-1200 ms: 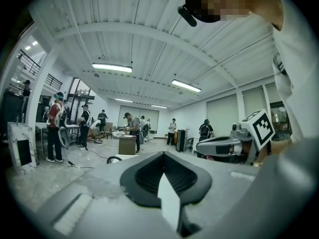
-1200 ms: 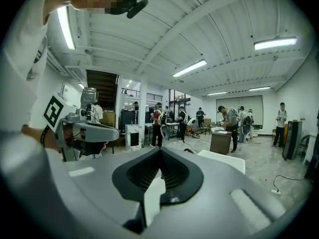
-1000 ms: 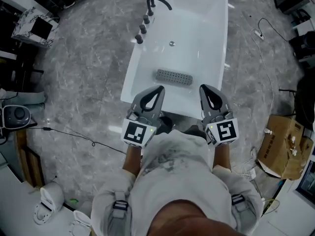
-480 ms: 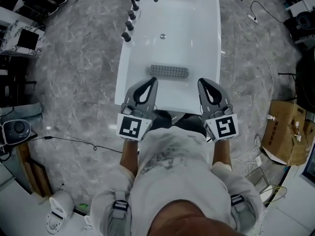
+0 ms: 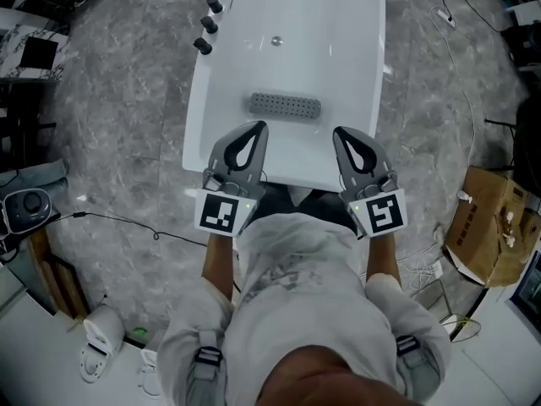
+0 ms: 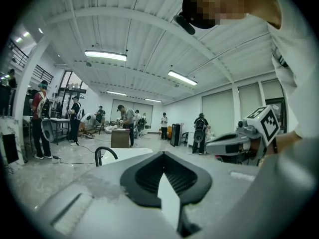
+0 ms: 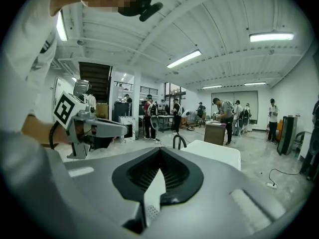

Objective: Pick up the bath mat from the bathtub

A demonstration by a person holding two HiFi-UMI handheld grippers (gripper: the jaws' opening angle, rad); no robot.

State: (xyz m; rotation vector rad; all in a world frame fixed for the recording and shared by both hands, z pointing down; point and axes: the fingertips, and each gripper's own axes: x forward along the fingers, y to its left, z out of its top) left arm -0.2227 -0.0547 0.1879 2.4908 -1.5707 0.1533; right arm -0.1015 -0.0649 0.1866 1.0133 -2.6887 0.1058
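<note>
The grey left gripper (image 5: 255, 128) and right gripper (image 5: 341, 133), both clenched and empty, have dropped toward the white bathtub (image 5: 330, 41). The grey dotted bath mat (image 5: 285, 105) waits at 12 o'clock, untouched.

Left gripper (image 5: 256, 127) and right gripper (image 5: 338, 132) over near end of white tub (image 5: 342, 53).
Side by side, apart from each other, both with jaws together and nothing between them, tips pointing far. Grey mat (image 5: 285, 106) flat and crosswise on tub bottom, just beyond the tips, untouched. Drain (image 5: 275, 41) farther on; dark taps (image 5: 209, 25) along left rim. Cardboard box (image 5: 494, 227) on grey floor at right; black cable (image 5: 118, 223) at left.
</note>
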